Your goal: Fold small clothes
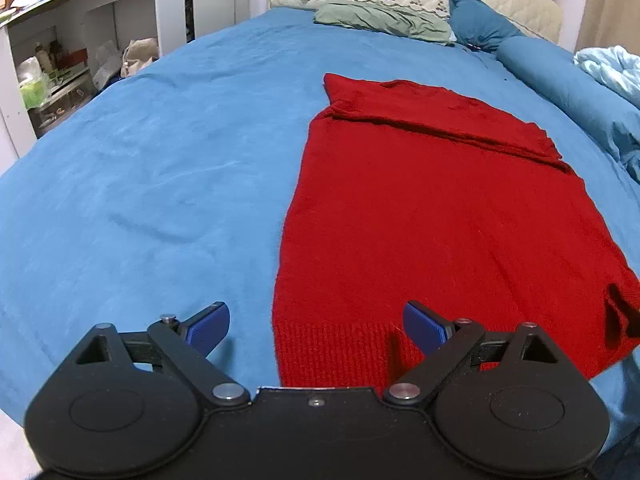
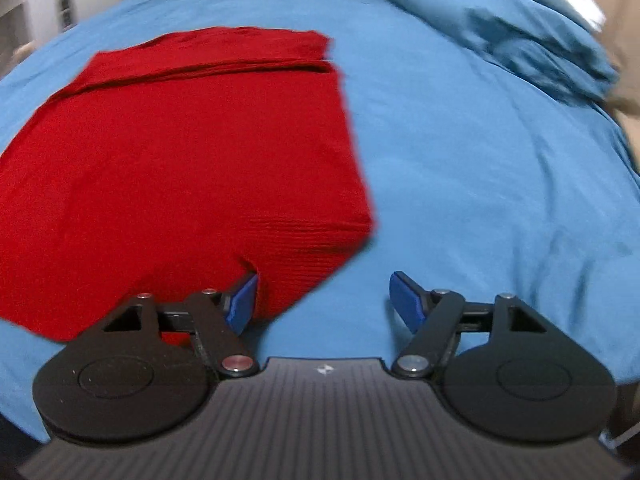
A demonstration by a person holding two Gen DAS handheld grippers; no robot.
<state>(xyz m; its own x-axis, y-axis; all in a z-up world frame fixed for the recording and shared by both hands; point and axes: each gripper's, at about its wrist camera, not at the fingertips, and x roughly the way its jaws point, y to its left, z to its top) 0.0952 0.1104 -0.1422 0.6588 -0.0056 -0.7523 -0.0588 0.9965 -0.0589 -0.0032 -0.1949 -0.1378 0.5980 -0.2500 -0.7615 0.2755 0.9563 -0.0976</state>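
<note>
The bed (image 1: 140,168), covered in a blue sheet, fills both views and carries everything. At its far end lie a green pillow (image 1: 380,20) and a blue pillow (image 1: 480,20), with a rolled blue duvet (image 1: 560,80) along the right side.

On the sheet lies the red knitted garment (image 1: 420,208), spread flat with its sleeves already folded in across the upper part, so it reads as 1 long rectangle. Its long axis runs away from the person, from the ribbed hem (image 1: 340,348) at the near edge toward the pillows.

The left hand-held gripper (image 1: 316,328) hovers with its jaws spread wide and holding nothing; they straddle the near left corner of the hem, the right fingertip over the knit and the left over bare sheet. The right hand-held gripper (image 2: 322,300) is likewise released and empty. In the right wrist view, which is blurred, its left fingertip sits at the near right corner of the red knitted garment (image 2: 180,152), apparently touching or just over the fabric, while its other fingertip is over sheet.

Both are about equally near, 1 at each hem corner. The likely next move is to pinch both corners and carry the hem forward along the long axis.
</note>
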